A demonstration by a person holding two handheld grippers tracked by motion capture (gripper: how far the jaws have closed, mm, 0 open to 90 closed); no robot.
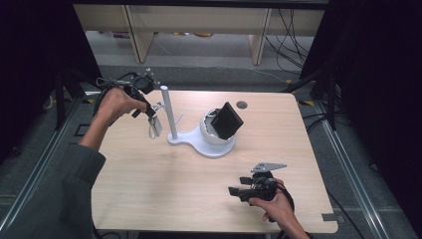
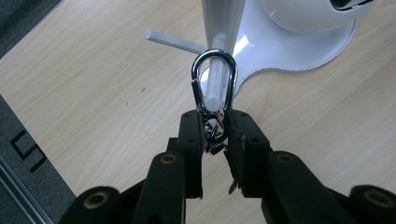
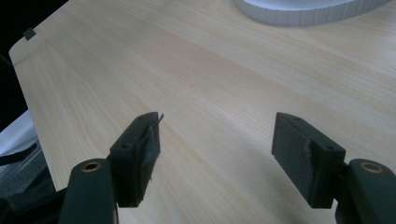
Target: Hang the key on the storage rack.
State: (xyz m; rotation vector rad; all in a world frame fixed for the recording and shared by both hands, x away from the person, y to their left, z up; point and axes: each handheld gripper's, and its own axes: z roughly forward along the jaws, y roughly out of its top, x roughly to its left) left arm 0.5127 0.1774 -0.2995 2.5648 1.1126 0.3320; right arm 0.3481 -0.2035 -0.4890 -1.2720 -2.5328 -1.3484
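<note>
In the left gripper view, the left gripper (image 2: 215, 140) pinches the small ring end of a silver carabiner (image 2: 215, 81). Its long axis runs straight away from the jaws, rounded end outward, and its loop encircles the tip of a white peg (image 2: 215, 84) jutting from the stand's upright post (image 2: 223, 21). Beyond, the white stand base (image 2: 299, 51) sits on the wooden table (image 2: 93, 93). At the table's near right, the right gripper (image 3: 215, 154) hovers with jaws wide and empty.

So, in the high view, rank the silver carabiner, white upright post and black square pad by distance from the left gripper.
From the left gripper:
1. Silver carabiner, clamped in its jaws.
2. White upright post, just right of it.
3. Black square pad, farther right, leaning in the white bowl.
</note>
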